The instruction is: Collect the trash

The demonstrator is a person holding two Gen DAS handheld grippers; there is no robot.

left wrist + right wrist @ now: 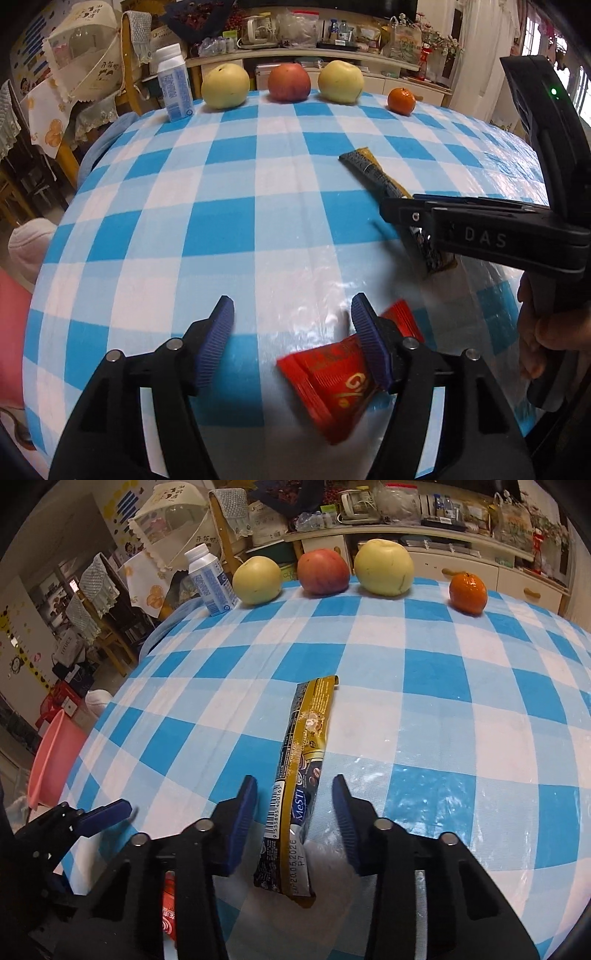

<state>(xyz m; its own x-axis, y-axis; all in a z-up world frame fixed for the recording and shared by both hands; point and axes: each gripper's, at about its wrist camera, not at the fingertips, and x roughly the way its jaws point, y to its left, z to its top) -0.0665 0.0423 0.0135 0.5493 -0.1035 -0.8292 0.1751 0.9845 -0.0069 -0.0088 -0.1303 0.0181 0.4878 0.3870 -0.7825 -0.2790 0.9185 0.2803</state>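
A red snack wrapper (328, 384) lies on the blue-and-white checked tablecloth (229, 206), partly under the right finger (369, 347) of my left gripper (291, 325), which is open. A long gold-and-dark sachet wrapper (301, 786) lies flat between the fingers of my right gripper (293, 812), which is open and straddles its near half. The sachet (373, 173) and the right gripper over it (397, 214) also show in the left wrist view. The red wrapper (169, 908) peeks out under the right gripper's left arm.
Along the far table edge stand a white-and-blue milk bottle (212, 581), two yellow pears (256, 579) (384, 566), a red apple (323, 572) and an orange (467, 592). A pink basin (51, 753) sits beside the table at left. Cluttered shelves and chairs stand behind.
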